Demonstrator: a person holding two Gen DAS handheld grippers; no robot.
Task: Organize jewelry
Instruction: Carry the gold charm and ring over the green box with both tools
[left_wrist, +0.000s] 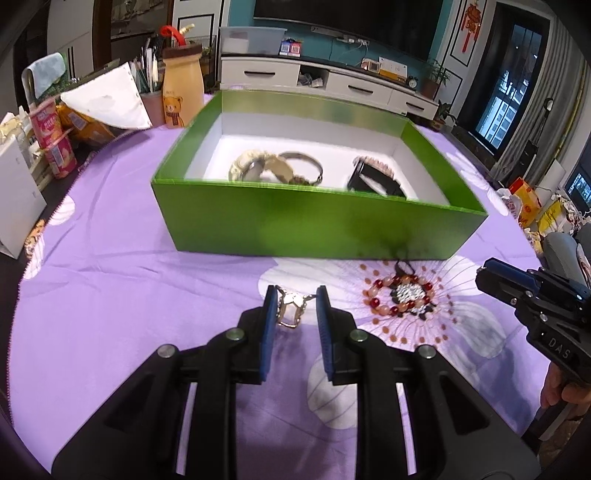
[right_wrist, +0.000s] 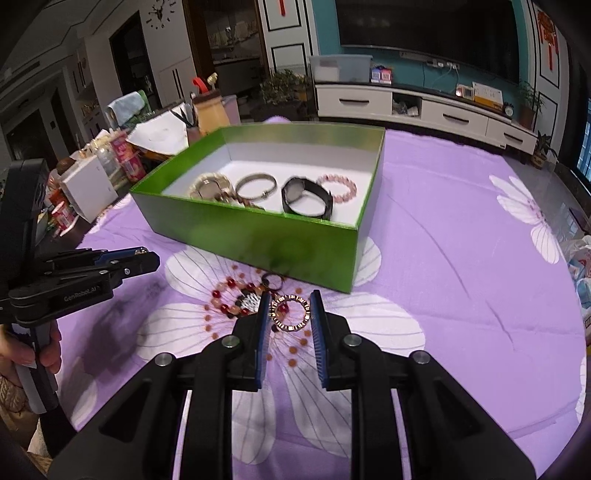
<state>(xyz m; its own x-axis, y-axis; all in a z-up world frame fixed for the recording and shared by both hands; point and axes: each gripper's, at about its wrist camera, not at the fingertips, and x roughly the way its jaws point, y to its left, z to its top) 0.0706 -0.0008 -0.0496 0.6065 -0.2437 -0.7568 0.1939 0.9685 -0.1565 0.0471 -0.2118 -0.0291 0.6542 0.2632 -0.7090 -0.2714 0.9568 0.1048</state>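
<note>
A green box (left_wrist: 317, 225) (right_wrist: 258, 236) stands on the purple flowered cloth and holds watches and bracelets. In the left wrist view my left gripper (left_wrist: 296, 297) has its jaws around a gold bracelet (left_wrist: 290, 310), gripping it between the blue pads. A red and peach bead bracelet (left_wrist: 400, 295) (right_wrist: 231, 299) lies on the cloth in front of the box. In the right wrist view my right gripper (right_wrist: 289, 301) holds a gold ring-shaped bracelet (right_wrist: 290, 311) between its pads, just above the cloth near the box's front wall.
Inside the box lie a gold watch (right_wrist: 208, 186), a silver bangle (right_wrist: 256, 186), a black watch (right_wrist: 306, 199) and a pink bead bracelet (right_wrist: 338, 188). Snack cups, a white box (left_wrist: 14, 192) and a bear bottle (left_wrist: 181, 88) crowd the table's left edge.
</note>
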